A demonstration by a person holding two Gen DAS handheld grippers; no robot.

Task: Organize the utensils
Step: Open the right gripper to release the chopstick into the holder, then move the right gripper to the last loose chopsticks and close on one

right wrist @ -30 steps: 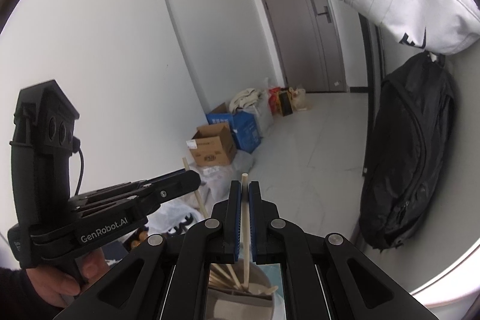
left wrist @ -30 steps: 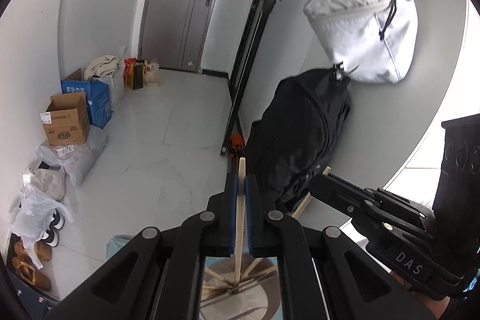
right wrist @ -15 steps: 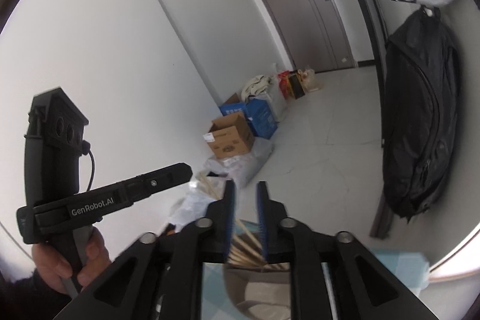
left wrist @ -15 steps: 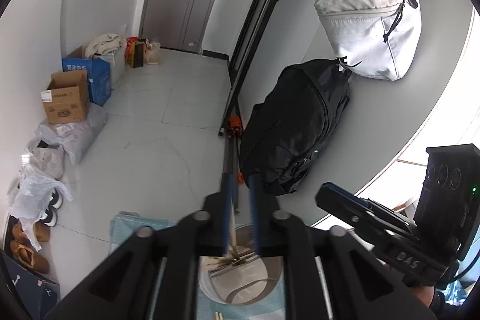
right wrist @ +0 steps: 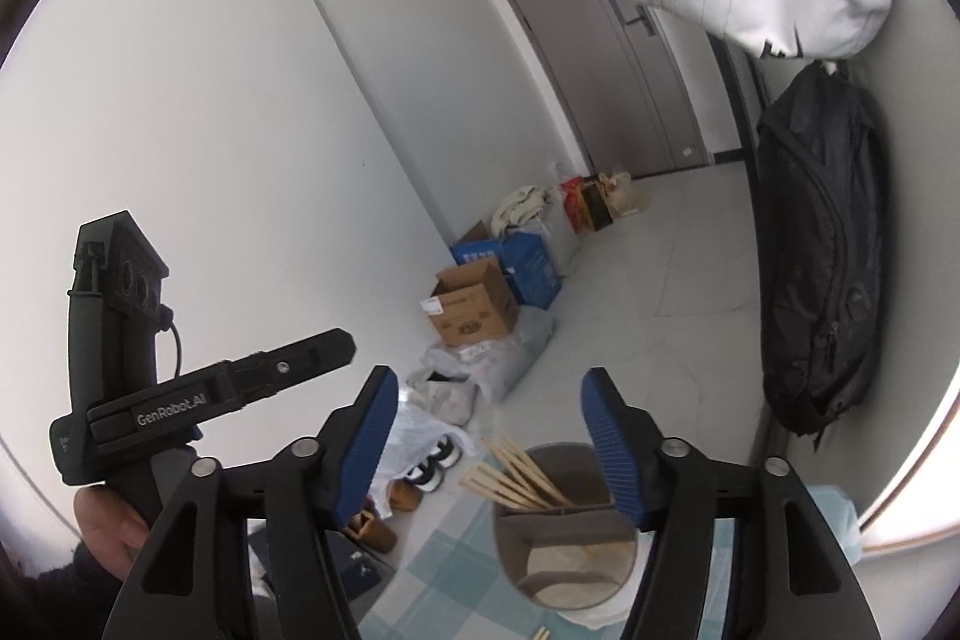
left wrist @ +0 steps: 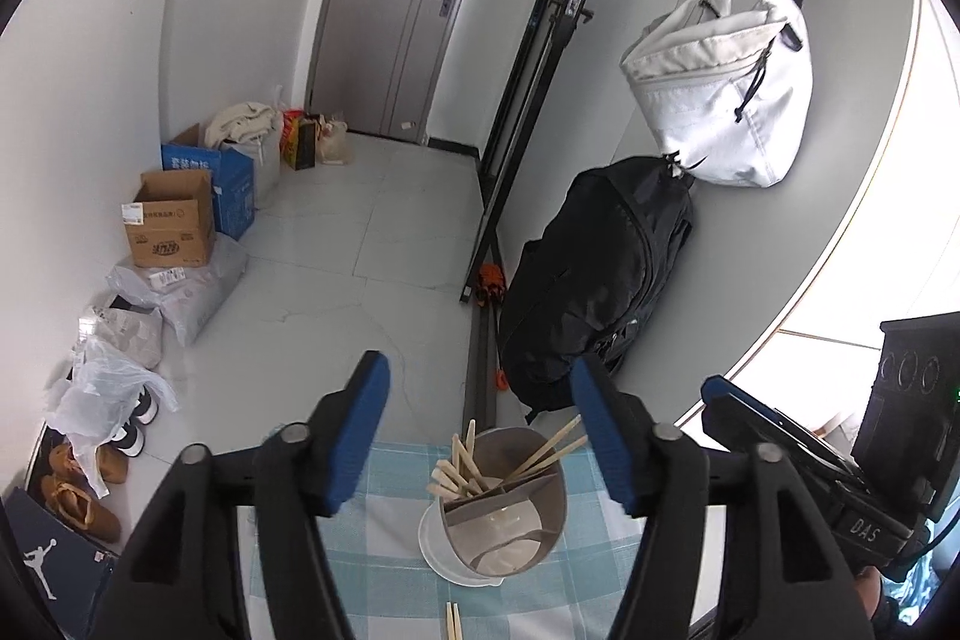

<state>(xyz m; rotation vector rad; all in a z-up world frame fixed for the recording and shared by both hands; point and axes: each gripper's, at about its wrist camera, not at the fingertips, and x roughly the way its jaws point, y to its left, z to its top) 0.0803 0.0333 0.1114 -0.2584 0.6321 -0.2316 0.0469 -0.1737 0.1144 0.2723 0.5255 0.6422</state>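
1. Chopsticks, pale wooden (left wrist: 462,466), stand bunched in the rear compartment of a grey-brown divided utensil holder (left wrist: 516,526); a couple lean right toward its rim.
2. Holder sits on a white round base, on the table with blue-and-white checked cloth (left wrist: 390,568).
3. Two more wooden chopstick tips (left wrist: 453,621) lie on the cloth, just in front of the holder, apart from it.
4. Left hand-held gripper (left wrist: 480,424): blue-padded fingers spread wide, nothing between them, above the holder.
5. Right hand-held gripper (right wrist: 487,436): fingers spread wide too, empty, over the holder and chopstick bunch.
6. Background: black backpack (left wrist: 594,280) against the wall, white bag (left wrist: 720,100) hanging above it, brown cardboard box (left wrist: 171,226) on the tiled floor.
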